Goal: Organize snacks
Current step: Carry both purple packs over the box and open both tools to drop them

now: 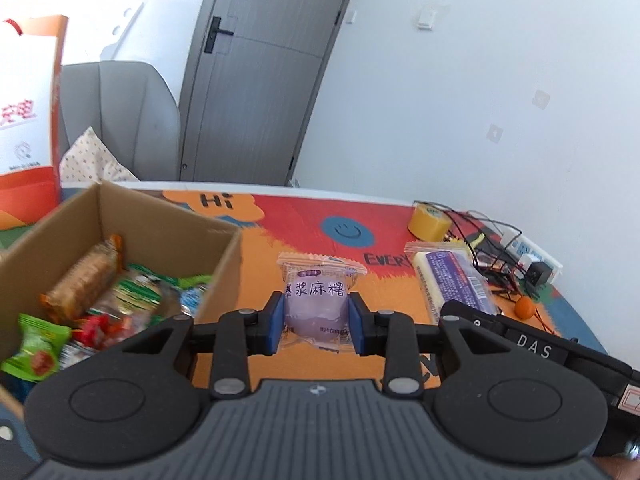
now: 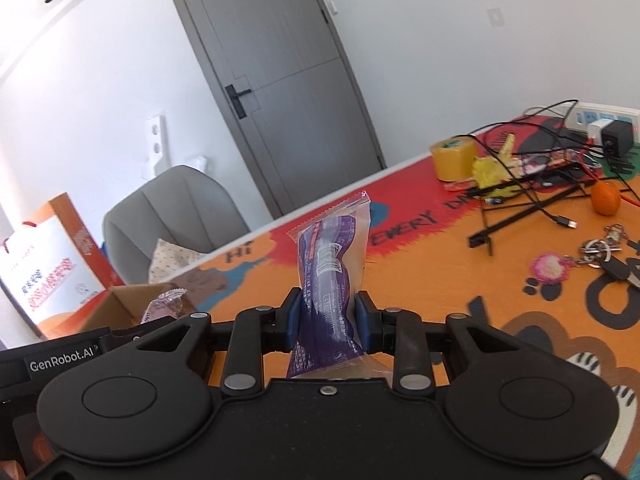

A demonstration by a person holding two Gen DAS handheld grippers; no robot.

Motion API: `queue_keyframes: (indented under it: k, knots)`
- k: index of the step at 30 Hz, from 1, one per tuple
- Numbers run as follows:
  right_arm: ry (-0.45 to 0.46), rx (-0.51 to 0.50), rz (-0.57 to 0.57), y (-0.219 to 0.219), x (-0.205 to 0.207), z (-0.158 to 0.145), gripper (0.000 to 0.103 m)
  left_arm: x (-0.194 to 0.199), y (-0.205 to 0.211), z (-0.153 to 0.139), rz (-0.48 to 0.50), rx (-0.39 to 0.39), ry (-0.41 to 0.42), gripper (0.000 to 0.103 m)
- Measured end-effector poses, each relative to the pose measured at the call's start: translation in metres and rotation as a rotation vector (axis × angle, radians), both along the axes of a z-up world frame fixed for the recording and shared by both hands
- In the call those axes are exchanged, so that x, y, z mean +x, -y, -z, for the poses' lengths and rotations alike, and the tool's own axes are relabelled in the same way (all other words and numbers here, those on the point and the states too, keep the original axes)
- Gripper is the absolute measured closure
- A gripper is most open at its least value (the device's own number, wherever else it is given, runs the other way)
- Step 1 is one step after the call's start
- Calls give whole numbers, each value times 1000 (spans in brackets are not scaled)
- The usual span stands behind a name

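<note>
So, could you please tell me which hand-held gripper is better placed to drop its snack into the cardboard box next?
Probably the left hand-held gripper: its purple mochi packet hangs right beside the cardboard box.

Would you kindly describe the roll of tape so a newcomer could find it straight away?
Start at the colourful table mat and follow it to the far edge, beside the tangle of black cables. The tape roll stands there: a squat yellow cylinder, unlike the small round orange fruit nearby.

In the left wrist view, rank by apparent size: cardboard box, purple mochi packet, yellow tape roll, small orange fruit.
1. cardboard box
2. purple mochi packet, though it sits nearest the camera, so it looks bigger than it is
3. yellow tape roll
4. small orange fruit
</note>
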State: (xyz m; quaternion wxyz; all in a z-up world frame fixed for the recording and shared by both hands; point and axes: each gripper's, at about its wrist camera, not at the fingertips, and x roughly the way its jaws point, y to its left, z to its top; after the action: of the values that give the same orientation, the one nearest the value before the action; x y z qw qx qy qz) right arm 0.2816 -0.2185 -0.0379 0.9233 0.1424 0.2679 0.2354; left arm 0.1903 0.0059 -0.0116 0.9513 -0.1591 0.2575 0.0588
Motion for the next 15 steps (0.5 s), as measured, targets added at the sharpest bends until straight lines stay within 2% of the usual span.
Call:
queue_keyframes:
  k: [15]
  knots:
    - [21,18,-88,-59,-21,-17,74,-39,-64,-13,-119,-22,41,71]
